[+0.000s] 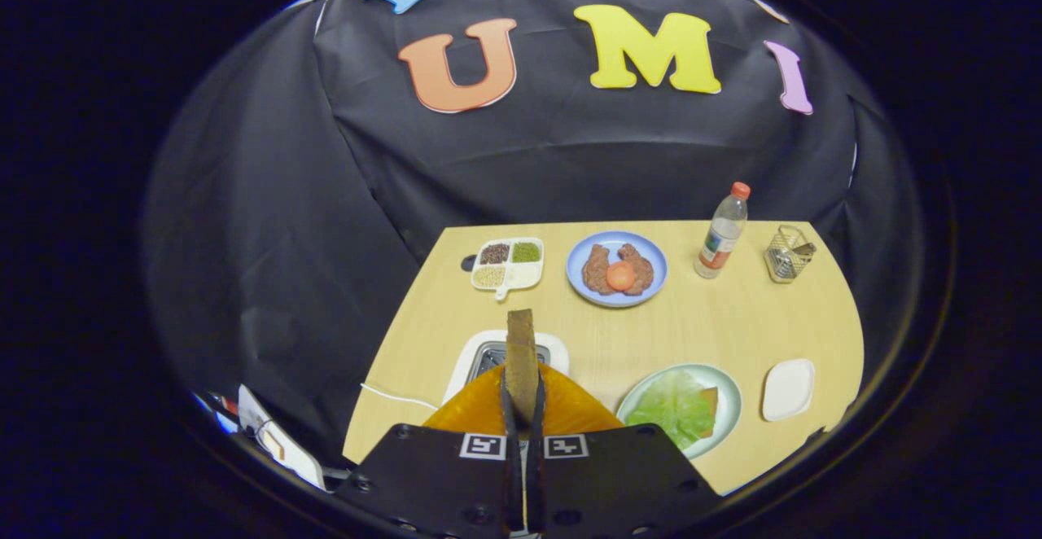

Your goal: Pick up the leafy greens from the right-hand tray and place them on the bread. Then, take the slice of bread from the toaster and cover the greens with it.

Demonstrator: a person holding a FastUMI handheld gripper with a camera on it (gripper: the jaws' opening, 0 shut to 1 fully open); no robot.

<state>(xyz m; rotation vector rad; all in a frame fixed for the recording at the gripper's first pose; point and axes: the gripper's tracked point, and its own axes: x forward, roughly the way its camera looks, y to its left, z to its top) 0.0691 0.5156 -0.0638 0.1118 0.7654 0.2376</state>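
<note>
The leafy greens already lie on the bread in the pale plate on the near right of the worktop, so the first half looks done. The gripper is clenched on the slice of bread, held edge-up just above the toaster. What is left is carrying it right and laying it over the greens.
</note>
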